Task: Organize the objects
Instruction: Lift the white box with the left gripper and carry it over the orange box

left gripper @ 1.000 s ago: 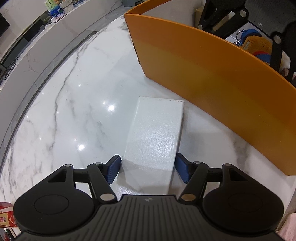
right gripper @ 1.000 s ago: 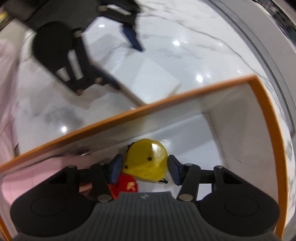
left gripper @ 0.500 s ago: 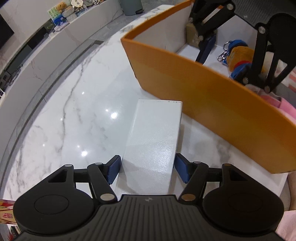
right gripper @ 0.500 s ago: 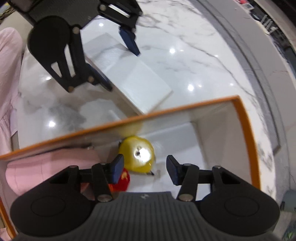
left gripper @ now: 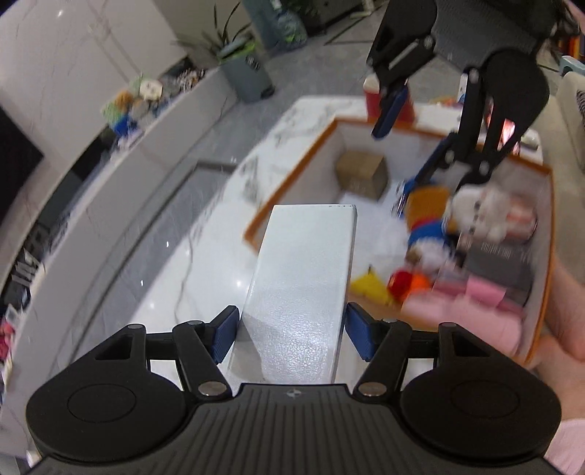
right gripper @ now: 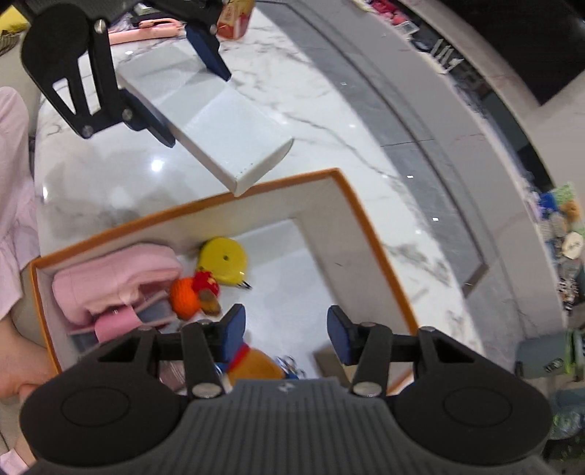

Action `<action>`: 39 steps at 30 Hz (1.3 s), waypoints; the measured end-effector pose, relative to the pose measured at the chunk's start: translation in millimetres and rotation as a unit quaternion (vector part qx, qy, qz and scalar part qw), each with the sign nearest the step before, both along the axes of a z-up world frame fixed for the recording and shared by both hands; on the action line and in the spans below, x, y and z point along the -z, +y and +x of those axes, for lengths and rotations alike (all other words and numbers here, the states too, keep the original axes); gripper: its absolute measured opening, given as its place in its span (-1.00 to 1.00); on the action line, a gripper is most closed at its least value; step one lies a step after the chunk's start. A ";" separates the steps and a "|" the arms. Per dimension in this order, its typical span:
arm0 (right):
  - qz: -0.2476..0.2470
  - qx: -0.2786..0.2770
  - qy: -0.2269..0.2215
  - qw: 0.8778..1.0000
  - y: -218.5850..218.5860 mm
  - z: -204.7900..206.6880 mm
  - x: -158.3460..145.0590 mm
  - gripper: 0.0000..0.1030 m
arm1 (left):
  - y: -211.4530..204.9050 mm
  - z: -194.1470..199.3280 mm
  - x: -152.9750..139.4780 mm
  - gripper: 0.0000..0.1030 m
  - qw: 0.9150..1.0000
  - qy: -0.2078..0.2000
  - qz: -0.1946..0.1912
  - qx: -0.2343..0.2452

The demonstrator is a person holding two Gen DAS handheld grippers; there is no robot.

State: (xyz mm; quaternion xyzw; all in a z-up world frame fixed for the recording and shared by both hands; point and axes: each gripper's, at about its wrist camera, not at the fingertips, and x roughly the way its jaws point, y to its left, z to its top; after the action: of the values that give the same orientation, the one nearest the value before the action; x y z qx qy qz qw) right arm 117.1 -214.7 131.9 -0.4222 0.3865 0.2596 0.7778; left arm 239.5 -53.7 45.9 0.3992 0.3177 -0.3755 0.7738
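My left gripper (left gripper: 292, 329) is shut on the near end of a flat white box (left gripper: 303, 277), which hangs above the marble table. The white box's far end (right gripper: 263, 164) reaches the rim of the orange storage box (left gripper: 289, 179). Higher up over that orange storage box (right gripper: 369, 226), my right gripper (right gripper: 285, 329) has its jaws closing with nothing between them. A round yellow item (right gripper: 223, 259) lies on the storage box floor by an orange and red plush (right gripper: 190, 292). In the left wrist view the right gripper (left gripper: 409, 140) hangs over the toys.
The storage box also holds a pink soft item (right gripper: 117, 277), a brown carton (left gripper: 362, 175), plush toys (left gripper: 427, 219) and a white plush (left gripper: 482, 208). A red and white carton (right gripper: 234, 18) stands on the table. Part of a person (left gripper: 563, 329) is at the box's near side.
Both grippers rose. The left one lifted the white box off the table toward the orange rim. The right one left the yellow item on the box floor and came up.
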 end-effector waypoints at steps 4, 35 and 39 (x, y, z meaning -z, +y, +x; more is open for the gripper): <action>0.008 0.014 -0.015 1.000 -13.6 -11.9 -9.4 -0.01 | -36.1 -11.8 -0.2 0.43 0.999 -0.014 0.012 0.041; -0.021 0.020 0.027 0.999 -43.5 23.0 53.7 -0.18 | -136.6 52.7 115.7 0.40 0.986 0.001 0.121 0.117; -0.022 0.024 0.035 0.999 -48.2 29.8 62.1 -0.19 | -140.2 58.8 125.0 0.40 0.984 -0.002 0.124 0.124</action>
State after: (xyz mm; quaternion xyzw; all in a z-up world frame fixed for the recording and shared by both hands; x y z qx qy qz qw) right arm 146.9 -262.9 69.8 -0.4202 0.4294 0.2468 0.7603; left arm 298.3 -193.9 -79.1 0.5293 0.3087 -0.4252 0.6662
